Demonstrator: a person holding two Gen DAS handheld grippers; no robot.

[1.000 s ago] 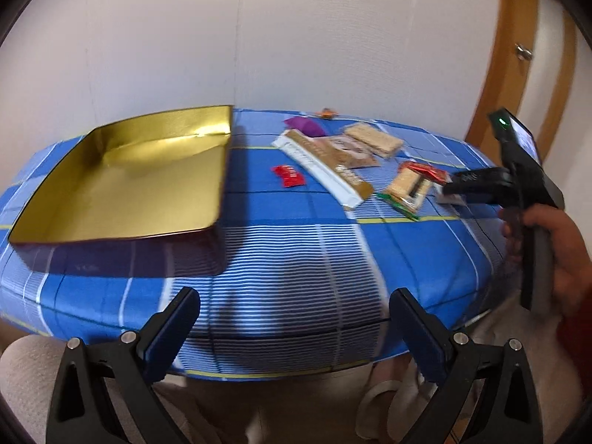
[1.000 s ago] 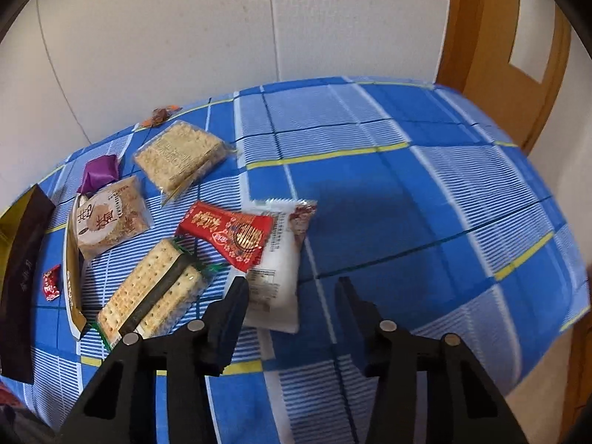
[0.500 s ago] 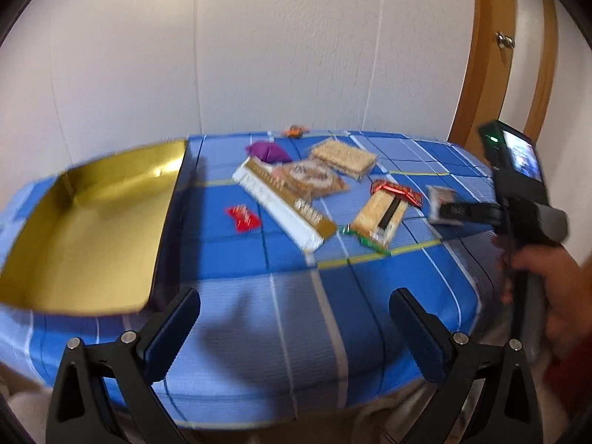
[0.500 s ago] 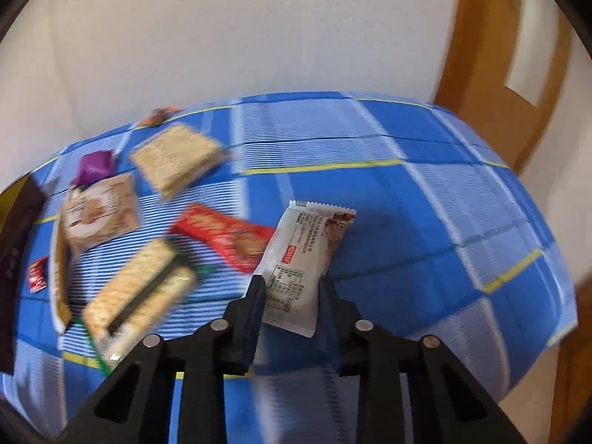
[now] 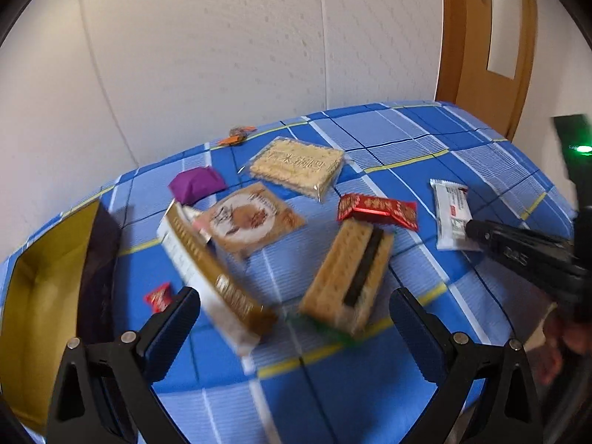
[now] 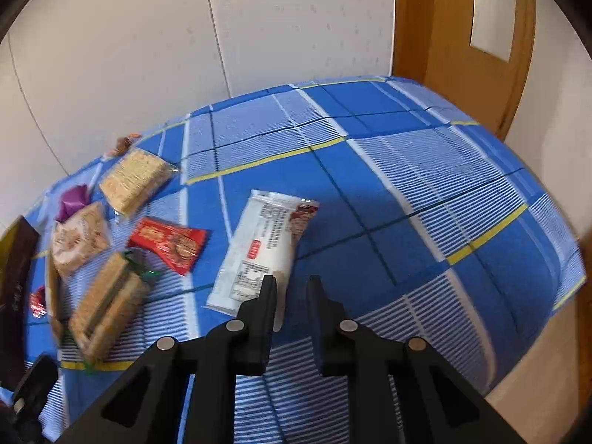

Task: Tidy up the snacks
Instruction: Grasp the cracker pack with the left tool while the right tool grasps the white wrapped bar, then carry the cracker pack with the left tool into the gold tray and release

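Observation:
Several snacks lie on the blue checked tablecloth (image 5: 407,140). My right gripper (image 6: 292,286) is shut on the near end of a white snack packet (image 6: 266,244), which also shows in the left wrist view (image 5: 449,214). My left gripper (image 5: 292,309) is open and empty, low over the near table edge. Between its fingers lie a long gold-and-white box (image 5: 207,270) and a sandwich cracker pack (image 5: 351,277). A gold tin tray (image 5: 44,281) sits at the left.
Further back lie a red packet (image 5: 377,209), a round biscuit pack (image 5: 248,222), a clear cracker pack (image 5: 296,164), a purple packet (image 5: 196,183), a small red candy (image 5: 159,296) and an orange candy (image 5: 236,135). A wooden door (image 6: 466,37) stands to the right.
My left gripper has swung right and closer to the snacks, leaving the tray at the left edge. My right gripper has narrowed onto the white packet and shifted it away from the red packet.

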